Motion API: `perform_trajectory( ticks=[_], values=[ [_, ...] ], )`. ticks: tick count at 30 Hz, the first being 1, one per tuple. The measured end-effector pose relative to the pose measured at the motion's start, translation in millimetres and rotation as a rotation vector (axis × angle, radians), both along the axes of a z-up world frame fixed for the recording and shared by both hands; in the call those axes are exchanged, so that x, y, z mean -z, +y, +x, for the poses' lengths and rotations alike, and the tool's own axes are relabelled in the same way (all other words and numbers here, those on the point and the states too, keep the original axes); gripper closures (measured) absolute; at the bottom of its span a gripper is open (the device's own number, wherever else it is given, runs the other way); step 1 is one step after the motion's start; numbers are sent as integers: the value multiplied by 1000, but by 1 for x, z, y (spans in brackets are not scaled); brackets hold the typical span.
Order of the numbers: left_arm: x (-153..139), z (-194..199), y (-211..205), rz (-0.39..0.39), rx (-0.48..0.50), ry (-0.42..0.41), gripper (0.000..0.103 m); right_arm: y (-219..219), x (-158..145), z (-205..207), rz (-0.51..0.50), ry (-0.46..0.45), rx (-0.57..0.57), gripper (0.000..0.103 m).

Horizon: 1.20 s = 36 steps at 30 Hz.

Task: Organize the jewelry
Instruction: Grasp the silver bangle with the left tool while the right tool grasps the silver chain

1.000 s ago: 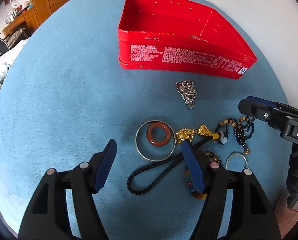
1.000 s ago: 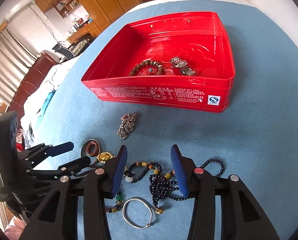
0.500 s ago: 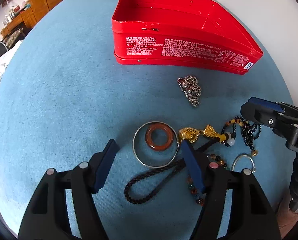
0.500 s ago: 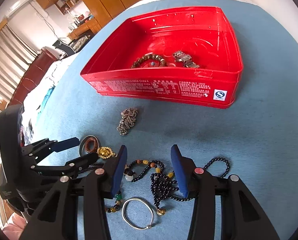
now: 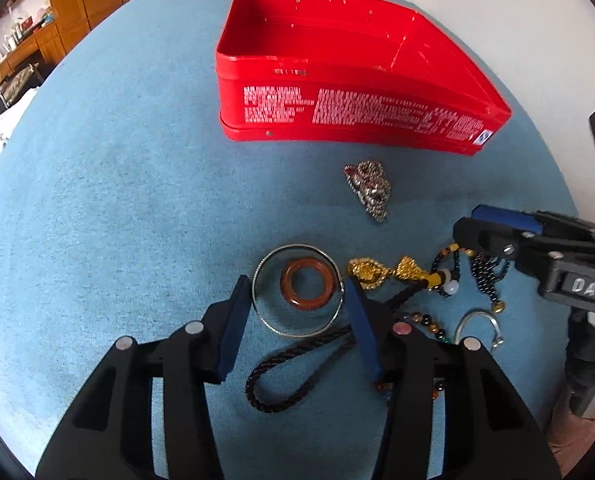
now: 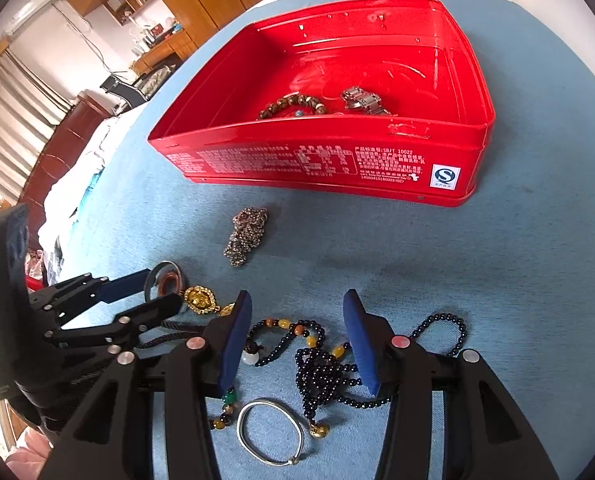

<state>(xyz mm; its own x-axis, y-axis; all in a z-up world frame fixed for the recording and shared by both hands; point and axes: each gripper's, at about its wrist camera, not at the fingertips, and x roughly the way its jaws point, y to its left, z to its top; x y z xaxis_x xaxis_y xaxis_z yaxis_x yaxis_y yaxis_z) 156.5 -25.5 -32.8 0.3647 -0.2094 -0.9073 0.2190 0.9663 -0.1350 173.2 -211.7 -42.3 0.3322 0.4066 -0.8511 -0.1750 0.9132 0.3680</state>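
A thin silver bangle [image 5: 262,312] lies on the blue cloth with an orange-red ring [image 5: 307,284] inside it. My left gripper [image 5: 297,284] straddles the bangle; its jaws are closing and the pads touch the bangle's left and right edges. My right gripper [image 6: 297,300] hangs over a tangle of black bead necklace [image 6: 325,376], jaws opening slightly, beads lying loose between the pads. The red tin [image 6: 317,160] stands behind, holding a brown bead bracelet [image 6: 293,104] and a metal watch band [image 6: 363,100].
On the cloth [image 5: 117,200] lie a heap of metal chain [image 5: 369,190], a gold pendant [image 5: 367,272] on a black cord loop [image 5: 281,364], and a second silver bangle [image 6: 271,432]. Furniture and a bed stand to the left.
The left jaws have narrowed from wide apart to the bangle's sides. The right gripper holds its place over the black beads.
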Motion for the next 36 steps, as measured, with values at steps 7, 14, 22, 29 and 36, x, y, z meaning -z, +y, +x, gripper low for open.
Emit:
perform_trajectory(
  ticks=[7, 14, 22, 29, 36],
  values=[
    [-27, 13, 9, -17, -26, -58, 56, 6, 1, 8, -10, 10, -3, 55],
    [-16, 47, 21, 4, -79, -37, 56, 29, 4, 29, -24, 26, -29, 55],
    [-9, 55, 27, 2, -111, -22, 56, 56, 7, 48, -57, 22, -79, 54],
    [-4, 58, 35, -5, -134, -9, 56, 66, 9, 51, -126, -36, -82, 70],
    [-6, 54, 42, -8, -145, -22, 56, 66, 8, 45, -148, -70, -77, 87]
  ],
)
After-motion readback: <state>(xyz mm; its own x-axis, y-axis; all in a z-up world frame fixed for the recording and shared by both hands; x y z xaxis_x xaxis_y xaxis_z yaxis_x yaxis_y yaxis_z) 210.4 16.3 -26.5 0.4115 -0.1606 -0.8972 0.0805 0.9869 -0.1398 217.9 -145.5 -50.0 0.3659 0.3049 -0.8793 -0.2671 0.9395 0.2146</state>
